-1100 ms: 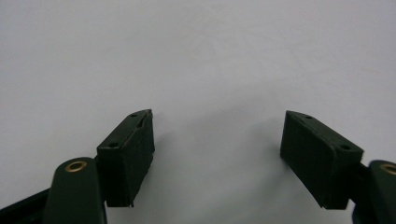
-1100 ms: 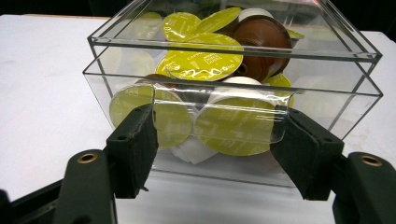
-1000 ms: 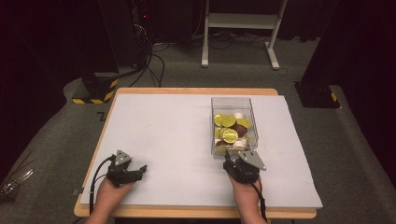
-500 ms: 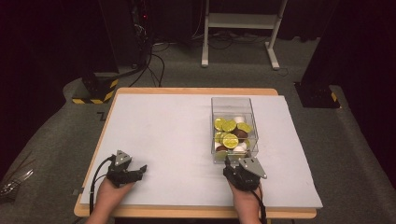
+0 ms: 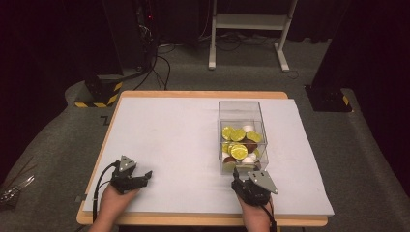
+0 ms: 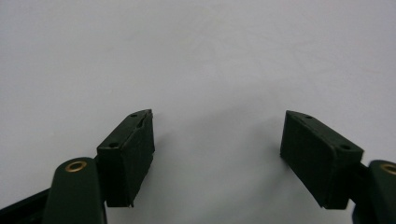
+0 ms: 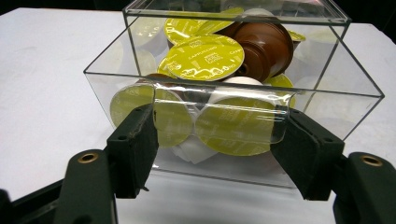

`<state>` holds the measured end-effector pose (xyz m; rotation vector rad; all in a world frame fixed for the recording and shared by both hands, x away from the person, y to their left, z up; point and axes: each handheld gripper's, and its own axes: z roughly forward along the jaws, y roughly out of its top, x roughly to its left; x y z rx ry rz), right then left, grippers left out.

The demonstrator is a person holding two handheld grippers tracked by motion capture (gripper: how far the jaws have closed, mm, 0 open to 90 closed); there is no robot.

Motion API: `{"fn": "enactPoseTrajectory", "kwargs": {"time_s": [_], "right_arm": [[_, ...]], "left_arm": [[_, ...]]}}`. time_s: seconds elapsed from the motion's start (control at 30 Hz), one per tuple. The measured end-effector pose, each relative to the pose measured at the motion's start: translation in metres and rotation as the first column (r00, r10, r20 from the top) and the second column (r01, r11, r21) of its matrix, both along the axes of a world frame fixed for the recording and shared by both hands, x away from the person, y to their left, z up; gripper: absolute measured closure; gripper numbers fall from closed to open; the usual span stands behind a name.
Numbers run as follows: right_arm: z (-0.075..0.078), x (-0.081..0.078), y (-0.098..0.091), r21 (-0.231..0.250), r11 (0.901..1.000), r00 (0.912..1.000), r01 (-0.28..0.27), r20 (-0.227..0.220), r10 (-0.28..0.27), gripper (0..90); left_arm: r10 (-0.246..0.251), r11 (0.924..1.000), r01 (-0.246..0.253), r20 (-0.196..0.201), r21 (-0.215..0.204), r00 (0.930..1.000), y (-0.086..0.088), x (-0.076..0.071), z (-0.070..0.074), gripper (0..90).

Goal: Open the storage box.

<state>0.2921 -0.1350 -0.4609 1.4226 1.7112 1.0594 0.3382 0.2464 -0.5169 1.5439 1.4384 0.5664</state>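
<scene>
High view first: a clear plastic box (image 5: 241, 135) is seen on the white table cover (image 5: 183, 140), and it's used as the landmark here. It's loaded with coffee capsules (image 5: 239, 151) — yellow-green foil lids, a few brown and white ones mixed in. The right gripper (image 5: 245, 184) is held just at the near end of the box, pointed toward it, with its grey three-cornered plate (image 5: 262, 181) on top. The left gripper (image 5: 138, 179) is parked well to the left of the box, near the front edge of the table, with a black cable (image 5: 100, 186) looped off its back. Behind the box, past the far table edge, a white metal stand (image 5: 251, 29) can be made out on the grey floor.

Left gripper view: nothing but bare white cover (image 6: 196, 60) is looked at, well away from the box. The left gripper (image 6: 217, 140) is spread wide with nothing between the jaws.

Right gripper view: the box (image 7: 116, 60) is right up close, and a curved clear tab (image 7: 224, 93) on its near wall is bracketed by the right gripper (image 7: 217, 135). The jaws stand apart on either side of that tab — whether the pads actually press on it can't be made out. Capsules (image 7: 203, 58) with printed yellow lids are stacked against the wall, a brown one (image 7: 264, 44) sitting higher up.
</scene>
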Motion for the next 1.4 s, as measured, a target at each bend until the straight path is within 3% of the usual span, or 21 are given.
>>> {"fn": "enactPoseTrajectory", "kwargs": {"time_s": [0.17,0.5,0.7,0.87,0.97,1.13,1.4], "right_arm": [[-0.001,-0.007,0.000,0.004,1.0000,1.0000,0.000,-0.002,0.000,32.7],[-0.002,-0.014,0.000,0.001,1.0000,1.0000,-0.003,0.002,0.003,32.7],[-0.002,-0.016,-0.001,-0.003,1.0000,1.0000,-0.007,-0.005,0.007,32.7],[-0.003,-0.021,-0.001,-0.002,1.0000,1.0000,-0.009,0.000,0.009,32.7],[-0.003,-0.022,-0.003,-0.004,0.9999,0.9999,-0.016,0.002,0.016,32.5],[-0.003,-0.022,-0.009,0.010,0.9989,0.9989,-0.045,-0.009,0.045,31.9],[0.000,-0.028,-0.019,0.036,0.9977,0.9984,-0.057,-0.005,0.057,28.3]], "left_arm": [[-0.008,0.9998,0.008,-0.005,0.015,1.0000,0.001,0.000,0.000,26.0],[0.000,1.0000,0.000,-0.002,0.003,1.0000,0.000,0.000,0.000,26.0],[-0.011,0.9996,0.011,-0.005,0.025,0.9999,0.002,0.000,0.000,26.1],[0.006,1.0000,-0.006,0.002,-0.004,1.0000,-0.001,0.000,0.000,26.2],[0.002,1.0000,-0.002,0.001,0.001,1.0000,0.000,0.000,0.000,26.2],[-0.008,0.9998,0.008,-0.005,0.020,1.0000,0.001,0.000,0.000,26.1],[0.004,1.0000,-0.004,0.000,0.002,1.0000,0.000,0.000,0.000,26.2]]}}
